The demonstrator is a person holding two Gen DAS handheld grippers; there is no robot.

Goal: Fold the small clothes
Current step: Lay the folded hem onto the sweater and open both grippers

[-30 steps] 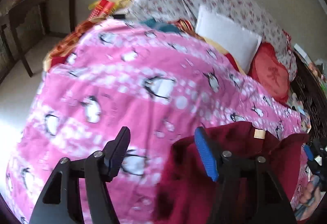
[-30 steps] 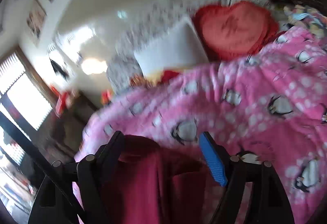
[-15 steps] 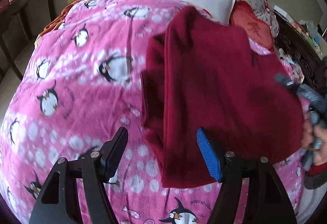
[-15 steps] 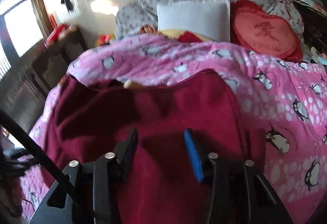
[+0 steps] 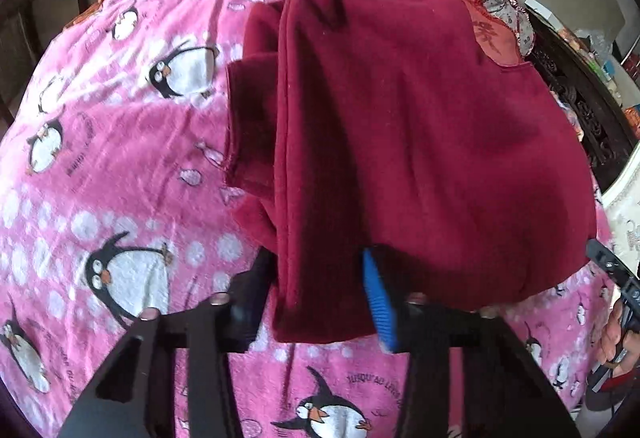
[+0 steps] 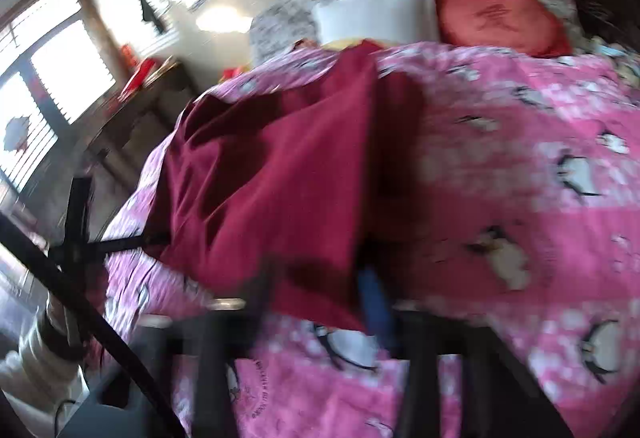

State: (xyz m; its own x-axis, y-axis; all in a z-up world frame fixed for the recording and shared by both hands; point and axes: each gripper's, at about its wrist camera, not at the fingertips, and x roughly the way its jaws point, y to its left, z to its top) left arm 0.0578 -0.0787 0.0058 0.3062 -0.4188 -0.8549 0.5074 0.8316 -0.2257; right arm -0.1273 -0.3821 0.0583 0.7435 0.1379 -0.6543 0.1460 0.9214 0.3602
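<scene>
Your left gripper (image 5: 320, 294) has its fingers apart with the near hem of the maroon garment (image 5: 400, 126) hanging between them, not pinched. Your right gripper (image 6: 320, 290) is blurred, so you cannot tell if it's grasping; cloth drapes between its fingers too. The garment spreads ahead of both fingertips over the pink blanket (image 5: 120, 142), pillows (image 6: 376, 14) beyond.
</scene>
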